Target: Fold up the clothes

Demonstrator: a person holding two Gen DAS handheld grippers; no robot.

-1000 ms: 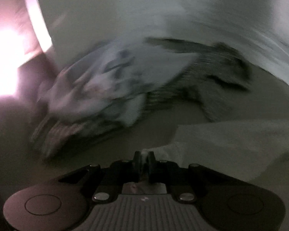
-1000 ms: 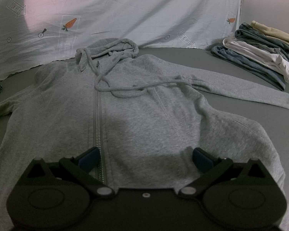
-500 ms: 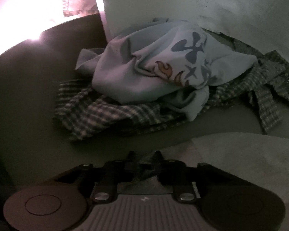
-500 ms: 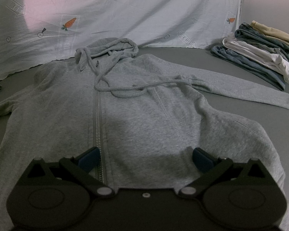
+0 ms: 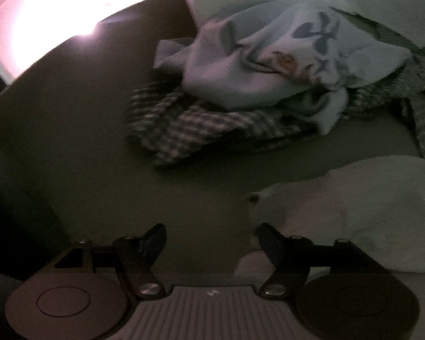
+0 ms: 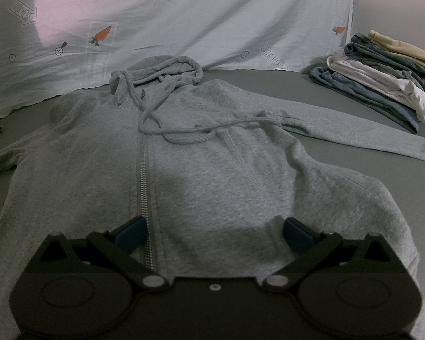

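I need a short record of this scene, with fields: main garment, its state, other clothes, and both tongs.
main garment: grey zip hoodie
state: spread flat, front up, sleeves out, not yet folded
drawstring: lying loose across the chest
folded pile: at the far right of the bed
unfolded heap: pale printed garment on top of a checked one
left tongs: open, jaws have just been opening, nothing between them, hoodie cloth beside the right jaw
right tongs: open above the hoodie hem

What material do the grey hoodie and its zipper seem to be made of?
The grey hoodie looks like soft, matte cotton-blend fleece knit: heathered, slightly fuzzy surface, ribbed cuff. The zipper seems metal, since its teeth shine silvery, though plastic with a metallic finish is possible.
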